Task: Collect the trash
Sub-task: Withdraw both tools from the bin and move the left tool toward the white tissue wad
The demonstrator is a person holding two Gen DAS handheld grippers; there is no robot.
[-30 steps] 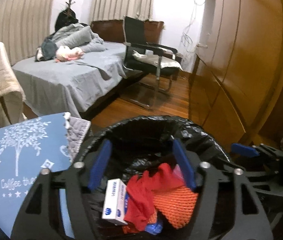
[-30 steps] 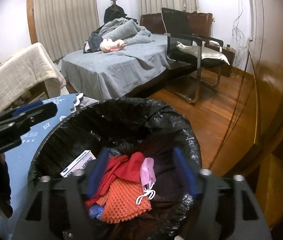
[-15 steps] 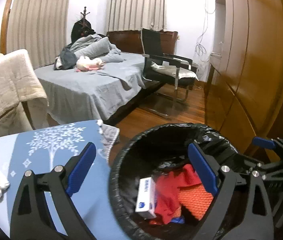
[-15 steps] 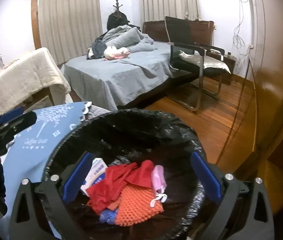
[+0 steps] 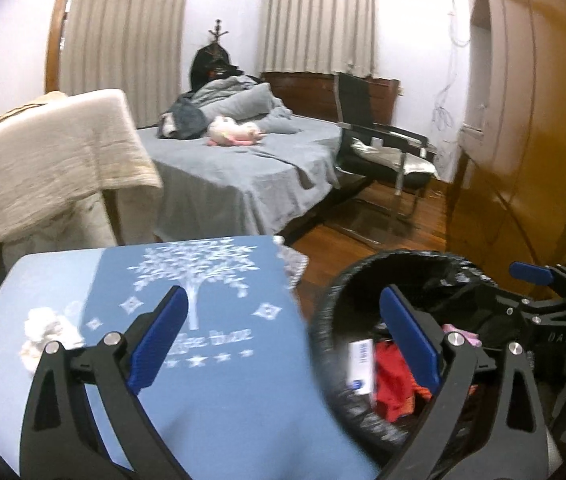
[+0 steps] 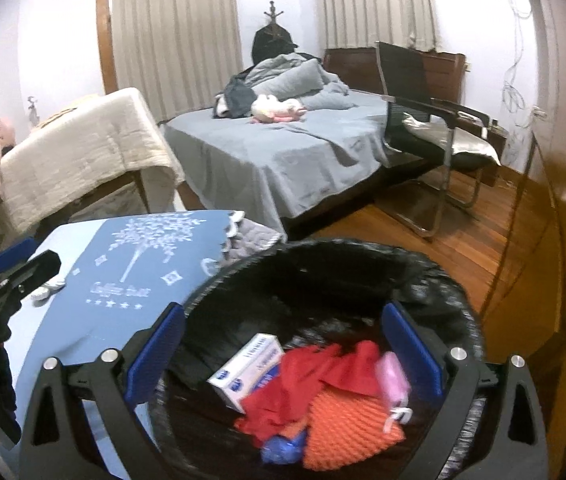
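A black-lined trash bin (image 6: 323, 280) holds a white box (image 6: 249, 366), red cloth (image 6: 315, 380), an orange mesh piece (image 6: 347, 428) and a pink mask (image 6: 393, 376). My right gripper (image 6: 283, 356) is open and empty above the bin. My left gripper (image 5: 283, 332) is open and empty over the edge of the blue tablecloth (image 5: 203, 360), left of the bin (image 5: 335, 320). A crumpled white tissue (image 5: 45, 330) lies on the cloth at the left; it also shows in the right wrist view (image 6: 47, 288).
A grey bed (image 6: 283, 152) with a pink plush toy (image 6: 279, 110) stands behind. A black chair (image 6: 423, 120) stands on the wood floor at the right. A blanket-draped chair (image 6: 83, 152) is at the left. A wooden wardrobe (image 5: 523, 120) lines the right.
Both grippers have opened wide and risen. The left gripper has swung left from over the bin to over the blue tablecloth, bringing the tissue into view.
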